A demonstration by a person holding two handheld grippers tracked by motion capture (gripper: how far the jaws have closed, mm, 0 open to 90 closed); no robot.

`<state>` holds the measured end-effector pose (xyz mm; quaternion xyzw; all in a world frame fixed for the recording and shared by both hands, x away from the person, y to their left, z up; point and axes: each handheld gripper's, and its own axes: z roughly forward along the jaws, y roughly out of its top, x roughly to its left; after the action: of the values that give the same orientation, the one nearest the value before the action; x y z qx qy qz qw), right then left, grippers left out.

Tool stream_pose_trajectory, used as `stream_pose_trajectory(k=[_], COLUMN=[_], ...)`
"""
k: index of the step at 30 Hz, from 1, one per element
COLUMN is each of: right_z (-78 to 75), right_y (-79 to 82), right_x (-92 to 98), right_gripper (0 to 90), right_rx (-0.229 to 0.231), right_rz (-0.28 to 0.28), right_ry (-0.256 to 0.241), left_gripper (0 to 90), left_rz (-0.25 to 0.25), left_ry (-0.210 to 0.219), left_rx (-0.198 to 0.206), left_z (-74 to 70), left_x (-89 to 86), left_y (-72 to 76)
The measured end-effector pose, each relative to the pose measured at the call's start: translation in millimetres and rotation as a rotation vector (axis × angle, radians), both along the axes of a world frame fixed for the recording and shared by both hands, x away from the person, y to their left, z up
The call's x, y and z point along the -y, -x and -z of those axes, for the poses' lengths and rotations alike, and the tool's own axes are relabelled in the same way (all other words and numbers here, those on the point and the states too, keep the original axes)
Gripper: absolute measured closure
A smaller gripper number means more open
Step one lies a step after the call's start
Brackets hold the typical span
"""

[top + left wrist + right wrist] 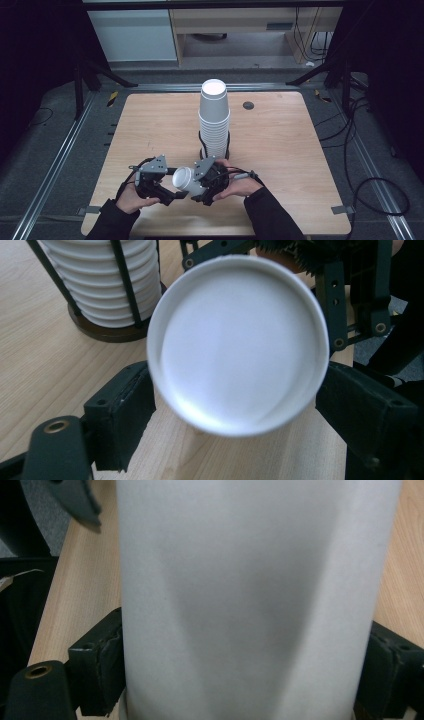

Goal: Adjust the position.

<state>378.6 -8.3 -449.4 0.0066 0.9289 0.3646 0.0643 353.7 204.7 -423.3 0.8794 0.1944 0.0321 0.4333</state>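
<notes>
A single white paper cup [187, 181] lies on its side just above the table's front, held between both grippers. My right gripper [199, 186] is shut on its body, which spans the gap between the jaws in the right gripper view [250, 605]. My left gripper [175, 185] meets it from the left; in the left gripper view the cup's round base [237, 345] faces the camera and both jaws press against its sides. A tall stack of white cups [214, 120] stands upside down in a black wire holder [110, 332] just behind the hands.
The wooden table [280, 145] has bare room left and right of the stack. A small dark round cap [248, 105] sits in the top near the far edge. Black frame legs and cables lie on the floor around the table.
</notes>
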Motion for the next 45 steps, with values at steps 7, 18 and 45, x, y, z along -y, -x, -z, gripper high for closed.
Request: stream_pose_trajectory(k=[7, 18, 45], right_z=[-0.3, 0.0, 0.5], right_y=[1.9, 3.6, 3.5], right_x=[-8.8, -15.7, -20.0], right_gripper=[12.3, 12.3, 11.0], right_rx=[0.0, 0.023, -0.007], right_rz=[-0.021, -0.04, -0.041], right_ry=[0.015, 0.046, 0.049], left_gripper=[16.0, 17.1, 20.4], left_rz=[0.004, 0.004, 0.014], left_ry=[-0.02, -0.041, -0.049], left_rx=[-0.006, -0.013, -0.023], left_z=[0.9, 3.0, -0.1], left_x=[2.5, 5.4, 4.4], left_y=[-0.5, -1.5, -0.4])
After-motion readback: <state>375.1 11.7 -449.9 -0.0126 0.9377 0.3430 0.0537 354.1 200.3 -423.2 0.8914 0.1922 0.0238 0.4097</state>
